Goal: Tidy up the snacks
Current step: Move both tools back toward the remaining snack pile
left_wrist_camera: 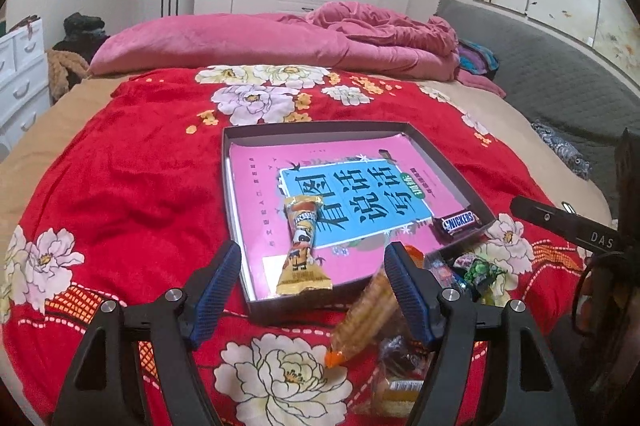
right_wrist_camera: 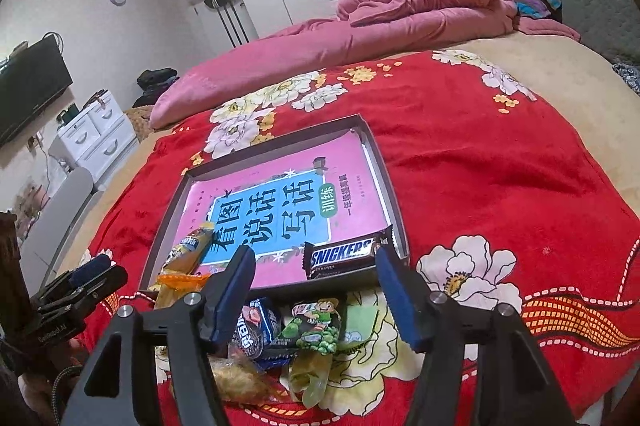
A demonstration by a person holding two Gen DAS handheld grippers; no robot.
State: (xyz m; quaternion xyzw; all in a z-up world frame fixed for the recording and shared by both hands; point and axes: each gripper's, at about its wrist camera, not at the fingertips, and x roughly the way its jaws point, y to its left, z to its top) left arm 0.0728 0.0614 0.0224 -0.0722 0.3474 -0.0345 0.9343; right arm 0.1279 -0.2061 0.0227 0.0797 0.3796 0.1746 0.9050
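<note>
A shallow dark box lies on the red floral blanket, with a pink and blue book cover in its bottom. Inside it lie a yellow snack packet and a Snickers bar. A pile of loose snacks lies in front of the box. My left gripper is open and empty, over the box's near edge. My right gripper is open and empty, above the pile, just short of the Snickers bar.
The red blanket covers the near part of the bed. A pink duvet is bunched at the far side. A grey headboard stands at the right. White drawers stand at the left, off the bed.
</note>
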